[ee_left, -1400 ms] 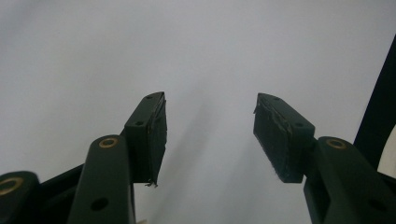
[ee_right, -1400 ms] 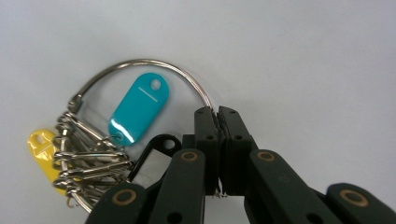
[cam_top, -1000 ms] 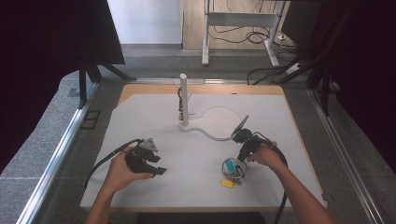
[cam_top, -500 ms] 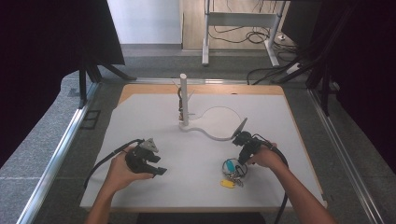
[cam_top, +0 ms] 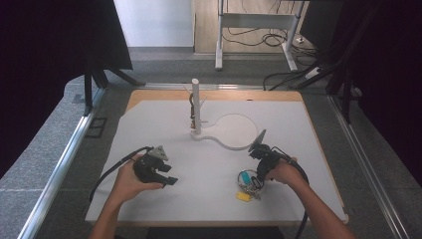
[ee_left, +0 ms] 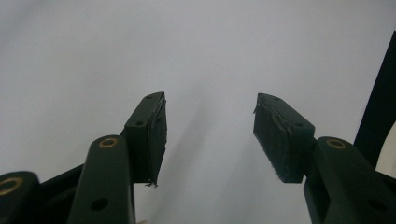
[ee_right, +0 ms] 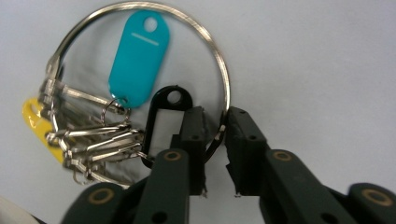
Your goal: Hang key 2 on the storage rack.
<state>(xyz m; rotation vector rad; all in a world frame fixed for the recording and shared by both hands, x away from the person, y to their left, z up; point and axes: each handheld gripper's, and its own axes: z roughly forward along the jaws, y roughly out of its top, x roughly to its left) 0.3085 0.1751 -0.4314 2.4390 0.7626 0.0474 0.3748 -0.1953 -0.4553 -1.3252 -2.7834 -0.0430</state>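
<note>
**Key ring caught between my right claw's jaws**

The key ring (ee_right: 140,14), a big steel loop, lay flat on the white table (cam_top: 308,149) near its front edge, toward my right side. A teal tag (ee_right: 137,58), a black tag (ee_right: 161,121) and a yellow tag (ee_right: 39,128) hung from it, along with a bunch of smaller metal rings (ee_right: 88,144) gathered at one side of the loop. In the right gripper view the loop's wire ran down into the narrow gap between my jaws, with the black tag just beside one of them and the teal tag farther up, inside the loop.

My right gripper (ee_right: 215,140) had its jaws drawn nearly together around that wire; they had just been closing, and the pads stood right against the ring, gripping it. From the high view, the right gripper (cam_top: 259,174) tipped down over the bundle.

My left gripper (ee_left: 210,135) rested well apart from the ring, on the table's left half, its jaws spread wide with only bare white surface between them.

Farther back, a white post (cam_top: 196,104) stood upright on a flat white base (cam_top: 234,132).
</note>
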